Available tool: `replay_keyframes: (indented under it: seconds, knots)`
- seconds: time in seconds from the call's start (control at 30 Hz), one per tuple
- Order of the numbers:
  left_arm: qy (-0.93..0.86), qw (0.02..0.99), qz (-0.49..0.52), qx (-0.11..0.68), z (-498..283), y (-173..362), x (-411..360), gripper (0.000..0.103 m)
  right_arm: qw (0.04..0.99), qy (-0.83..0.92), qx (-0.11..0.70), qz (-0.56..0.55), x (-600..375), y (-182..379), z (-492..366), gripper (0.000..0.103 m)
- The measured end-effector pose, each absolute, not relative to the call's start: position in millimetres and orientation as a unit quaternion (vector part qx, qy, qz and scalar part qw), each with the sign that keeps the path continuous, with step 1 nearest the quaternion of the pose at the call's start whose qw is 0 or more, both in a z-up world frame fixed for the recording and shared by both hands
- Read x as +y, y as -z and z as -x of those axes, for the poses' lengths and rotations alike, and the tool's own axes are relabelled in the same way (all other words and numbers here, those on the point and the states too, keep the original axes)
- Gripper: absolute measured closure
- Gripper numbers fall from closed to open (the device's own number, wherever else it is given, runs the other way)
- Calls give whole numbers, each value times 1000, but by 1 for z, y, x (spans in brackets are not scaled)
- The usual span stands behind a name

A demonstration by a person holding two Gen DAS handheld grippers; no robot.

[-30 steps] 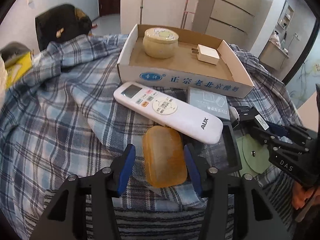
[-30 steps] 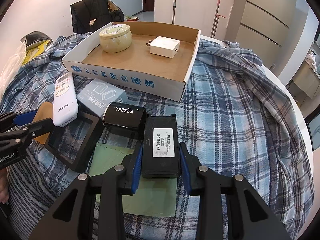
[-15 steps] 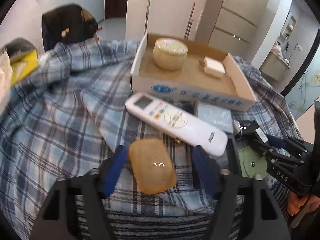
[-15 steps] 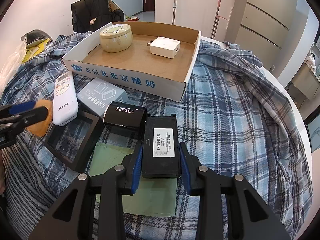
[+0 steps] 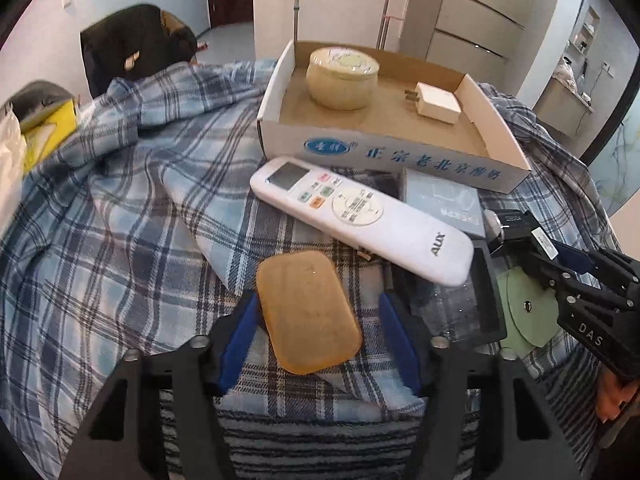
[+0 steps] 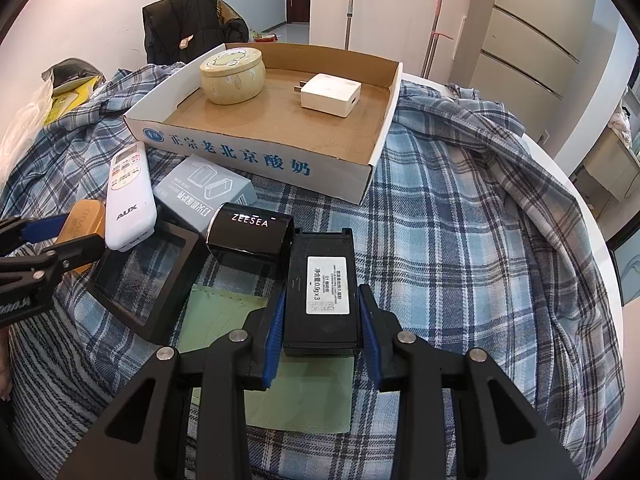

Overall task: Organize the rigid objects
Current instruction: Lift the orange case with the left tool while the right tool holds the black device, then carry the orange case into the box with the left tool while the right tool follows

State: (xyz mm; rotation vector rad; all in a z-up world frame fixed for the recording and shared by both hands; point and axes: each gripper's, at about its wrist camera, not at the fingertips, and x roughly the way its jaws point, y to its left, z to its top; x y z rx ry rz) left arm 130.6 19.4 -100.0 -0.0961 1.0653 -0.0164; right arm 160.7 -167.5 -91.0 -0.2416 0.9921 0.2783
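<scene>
Left gripper [image 5: 320,332] straddling the amber bar [image 5: 308,312], jaws closing, left pad touching its edge, right pad apart with a clear gap, bar lying skewed on the plaid cloth [image 5: 120,208] just near of the remote [image 5: 360,220]. Best squared up over the bar's long sides before pinching, pads low enough to catch the flanks, then lifted clear of the remote toward the box [image 5: 400,156]. Right gripper [image 6: 320,320] narrow, clamped on the black case [image 6: 322,292], resting over a green pouch [image 6: 280,400], ZEESEA tube [image 6: 250,234] touching the case's far left corner. Box already holding tin [image 5: 342,78] and charger [image 5: 438,102], room left at the near side. Also loose: grey carton [image 6: 204,190], black frame [image 6: 140,280]. Cloth rumpled, soft footing, likely to snag. Room: dark jacket on chair [image 6: 192,20], pale cabinets, mop handles, doorway.
</scene>
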Motion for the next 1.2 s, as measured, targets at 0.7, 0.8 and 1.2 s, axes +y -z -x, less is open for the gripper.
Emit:
replay_keyframes:
  seconds: [0.7,0.8,1.2]
  knots:
    - [35,918,92,384,-109,49,44,56,869,-132,465,110,-169,88,-159,71]
    - [48,927,100,359,-104,41,43,56,888,-135,429,98,-173,73,-152,71]
    - [58,956,53,281,-84,19,24,56,920,-172,350,38,-179,46,-136,71]
